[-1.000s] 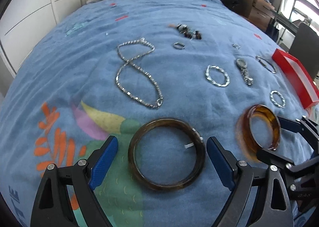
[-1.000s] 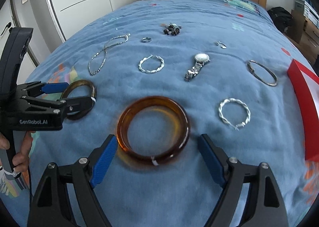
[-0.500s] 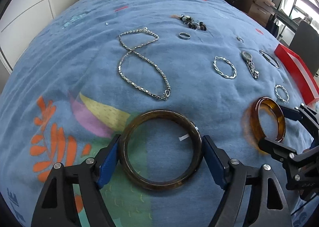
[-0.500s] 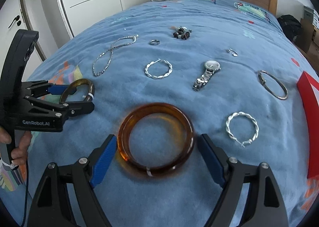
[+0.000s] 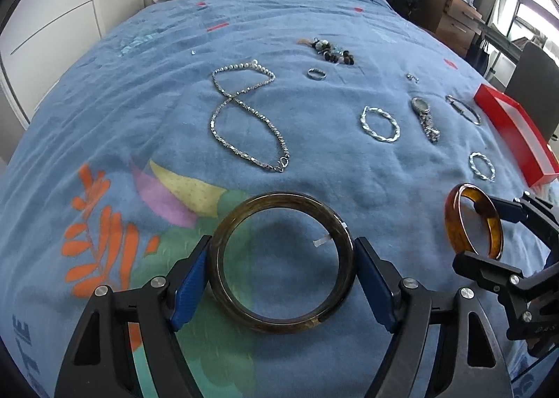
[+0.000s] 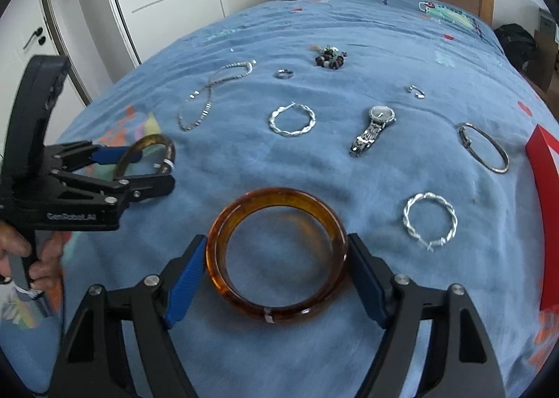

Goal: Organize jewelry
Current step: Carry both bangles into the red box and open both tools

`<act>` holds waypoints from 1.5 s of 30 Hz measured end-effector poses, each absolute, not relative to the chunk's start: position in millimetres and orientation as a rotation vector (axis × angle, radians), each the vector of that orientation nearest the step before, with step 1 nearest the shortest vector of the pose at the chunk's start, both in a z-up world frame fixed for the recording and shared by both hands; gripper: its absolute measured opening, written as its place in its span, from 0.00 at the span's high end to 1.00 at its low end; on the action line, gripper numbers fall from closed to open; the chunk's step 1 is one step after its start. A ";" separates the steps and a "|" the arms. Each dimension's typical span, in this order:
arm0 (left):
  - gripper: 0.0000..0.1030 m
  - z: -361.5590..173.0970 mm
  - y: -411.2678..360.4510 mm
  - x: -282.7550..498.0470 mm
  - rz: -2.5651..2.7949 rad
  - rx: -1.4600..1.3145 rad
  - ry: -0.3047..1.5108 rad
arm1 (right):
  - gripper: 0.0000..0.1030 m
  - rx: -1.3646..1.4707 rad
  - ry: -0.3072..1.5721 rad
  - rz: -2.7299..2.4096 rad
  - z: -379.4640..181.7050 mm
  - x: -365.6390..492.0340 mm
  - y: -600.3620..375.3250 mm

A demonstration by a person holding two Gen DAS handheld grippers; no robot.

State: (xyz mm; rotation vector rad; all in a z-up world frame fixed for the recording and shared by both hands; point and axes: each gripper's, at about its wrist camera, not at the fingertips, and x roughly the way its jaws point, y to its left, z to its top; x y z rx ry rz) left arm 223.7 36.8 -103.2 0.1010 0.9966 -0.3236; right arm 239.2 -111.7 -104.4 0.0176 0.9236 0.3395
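Bangles (image 5: 281, 262): two, both gripped.

Amber bangle (image 6: 277, 251), blue bedspread (image 6: 367, 49)

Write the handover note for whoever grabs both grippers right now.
Left gripper: shut on the dark brown bangle, pads against both sides.
Right gripper: shut on the amber bangle in the same way.
Whether either bangle is clear of the blue blanket cannot be told.
Still on the blanket: silver necklace, ring, bead cluster, two twisted silver hoops, watch, thin bangle.
Red box sits at the right.
Done: both bangles gripped. Left: everything else unsorted.
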 end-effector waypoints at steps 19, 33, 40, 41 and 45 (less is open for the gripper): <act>0.25 -10.2 -160.4 222.3 -0.632 0.165 0.893 | 0.26 0.063 0.796 -0.021 -17.0 196.9 -336.9; 0.25 -24.4 -349.4 278.1 -0.836 0.246 0.922 | 0.25 -0.009 0.941 0.138 -44.9 265.7 -474.9; 0.25 -58.2 -379.9 293.3 -0.775 0.320 0.979 | 0.25 -0.107 0.988 0.238 -68.9 288.7 -495.9; 0.25 -63.0 -382.2 294.5 -0.753 0.336 0.986 | 0.25 -0.122 0.991 0.244 -71.9 292.3 -497.1; 0.24 -72.0 -387.6 296.7 -0.730 0.368 0.997 | 0.25 -0.200 1.020 0.298 -81.8 302.6 -492.8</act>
